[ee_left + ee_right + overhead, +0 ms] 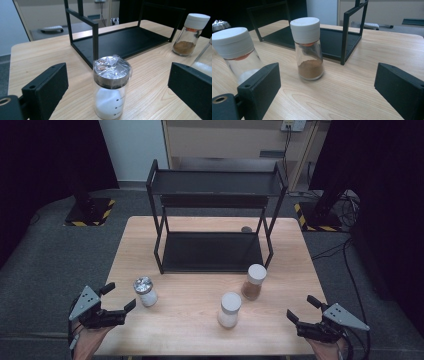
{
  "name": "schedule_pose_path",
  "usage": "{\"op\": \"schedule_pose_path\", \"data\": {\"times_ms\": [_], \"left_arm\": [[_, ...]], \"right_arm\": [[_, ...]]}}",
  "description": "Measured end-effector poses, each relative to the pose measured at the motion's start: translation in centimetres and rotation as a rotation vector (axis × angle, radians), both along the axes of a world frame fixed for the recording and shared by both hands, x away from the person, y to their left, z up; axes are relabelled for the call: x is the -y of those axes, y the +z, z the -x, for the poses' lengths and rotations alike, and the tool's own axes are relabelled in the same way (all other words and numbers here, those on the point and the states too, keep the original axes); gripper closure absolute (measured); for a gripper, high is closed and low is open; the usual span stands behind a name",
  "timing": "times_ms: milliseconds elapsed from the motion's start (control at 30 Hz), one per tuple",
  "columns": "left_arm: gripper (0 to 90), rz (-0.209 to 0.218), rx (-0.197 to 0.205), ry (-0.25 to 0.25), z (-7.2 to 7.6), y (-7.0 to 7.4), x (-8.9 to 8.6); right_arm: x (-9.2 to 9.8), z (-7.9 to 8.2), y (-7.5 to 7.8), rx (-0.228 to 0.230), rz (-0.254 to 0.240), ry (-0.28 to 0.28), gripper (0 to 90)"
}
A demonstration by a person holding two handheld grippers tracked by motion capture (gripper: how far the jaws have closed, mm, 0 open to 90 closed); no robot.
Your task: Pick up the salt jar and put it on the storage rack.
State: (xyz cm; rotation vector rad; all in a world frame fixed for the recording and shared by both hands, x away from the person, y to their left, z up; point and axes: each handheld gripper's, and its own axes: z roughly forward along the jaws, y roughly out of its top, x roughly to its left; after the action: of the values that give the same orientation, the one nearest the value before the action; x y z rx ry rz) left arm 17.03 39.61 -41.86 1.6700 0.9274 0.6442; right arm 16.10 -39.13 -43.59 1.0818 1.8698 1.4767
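Observation:
Three spice jars stand on the wooden table (190, 320) in front of a black two-tier rack (215, 215). A foil-capped jar of white powder (145, 291) (111, 87) stands at the left, just ahead of my open left gripper (120, 296) (117, 92). A white-lidded jar of white powder (230, 309) (237, 55) stands mid-table. A white-lidded jar of brown powder (254, 281) (308, 50) (192, 33) stands by the rack's front right leg. My right gripper (302, 309) (327, 92) is open at the table's front right, apart from the jars.
The rack's lower shelf (125, 41) and upper shelf (215, 182) are bare. A small dark round object (246, 229) lies on the table behind the rack. Bare wood lies between the jars and the front edge. Carpet floor surrounds the table.

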Motion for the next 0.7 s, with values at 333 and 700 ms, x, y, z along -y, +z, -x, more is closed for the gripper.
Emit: {"op": "schedule_pose_path", "data": {"times_ms": [333, 700], "left_arm": [[2.0, -0.021, -0.032, -0.005, -1.6, 0.1, -0.1], [2.0, -0.031, -0.05, -0.007, -3.2, -0.3, 0.5]], "right_arm": [[0.1, 0.0, 0.0, 0.0, -0.005, -0.002, 7.5], [0.1, 0.0, 0.0, -0.004, -0.01, -0.002, 7.7]]}}
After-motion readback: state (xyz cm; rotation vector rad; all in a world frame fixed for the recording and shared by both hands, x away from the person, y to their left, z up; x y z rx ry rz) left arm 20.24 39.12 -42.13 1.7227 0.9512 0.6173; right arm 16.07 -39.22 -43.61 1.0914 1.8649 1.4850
